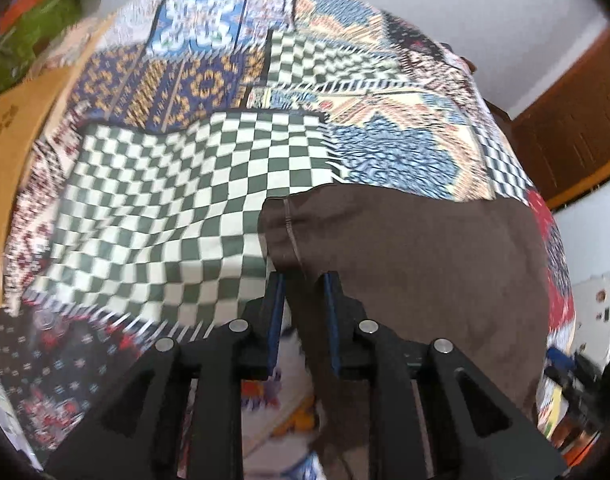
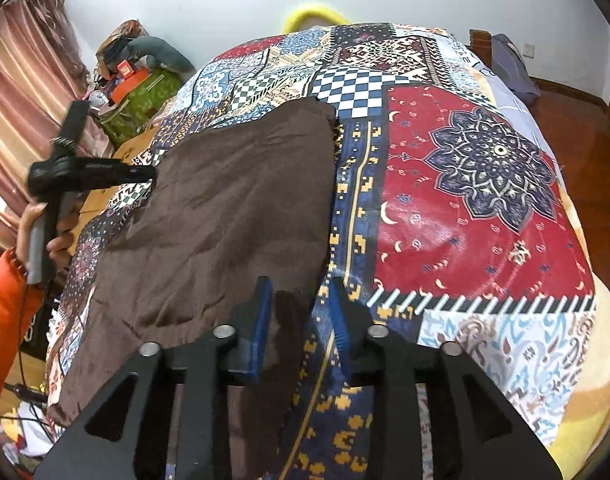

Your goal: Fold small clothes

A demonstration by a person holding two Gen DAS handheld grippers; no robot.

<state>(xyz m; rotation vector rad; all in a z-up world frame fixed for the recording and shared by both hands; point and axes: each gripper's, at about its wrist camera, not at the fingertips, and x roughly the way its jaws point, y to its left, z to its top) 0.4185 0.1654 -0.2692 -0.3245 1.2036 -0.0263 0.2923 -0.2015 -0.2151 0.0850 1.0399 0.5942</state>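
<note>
Right now I have the brown cloth (image 2: 233, 216) lying spread on the patchwork quilt (image 2: 485, 200), toward the quilt's left side as my right camera sees it, its far end reaching up near a navy-and-white checkered patch (image 2: 353, 88) and its near end running down to the quilt's near edge. My right gripper (image 2: 301, 300) sits at the cloth's near right corner, a tongue of brown fabric lying between its blue pads (image 2: 261, 320); the jaws stand apart with a gap on either side of the fabric, so they do not clamp it. My left gripper (image 1: 303, 292) is over the opposite side of the cloth, and in the left camera a fold of brown fabric (image 1: 405, 264) runs up between its blue pads (image 1: 276, 320), which stand close together on the fold and appear to pinch it, though that picture is blurred. Beyond that fold the left camera shows a green-and-white checkered patch (image 1: 177, 208) of the quilt. In the right camera I can see the left hand (image 2: 45, 232) at the quilt's left edge, wrapped around the black gripper handle (image 2: 61, 184), with an orange sleeve (image 2: 5, 320) below it. A green bag (image 2: 141, 100) and clutter sit off the quilt's far left corner, before a pink curtain (image 2: 21, 92).
</note>
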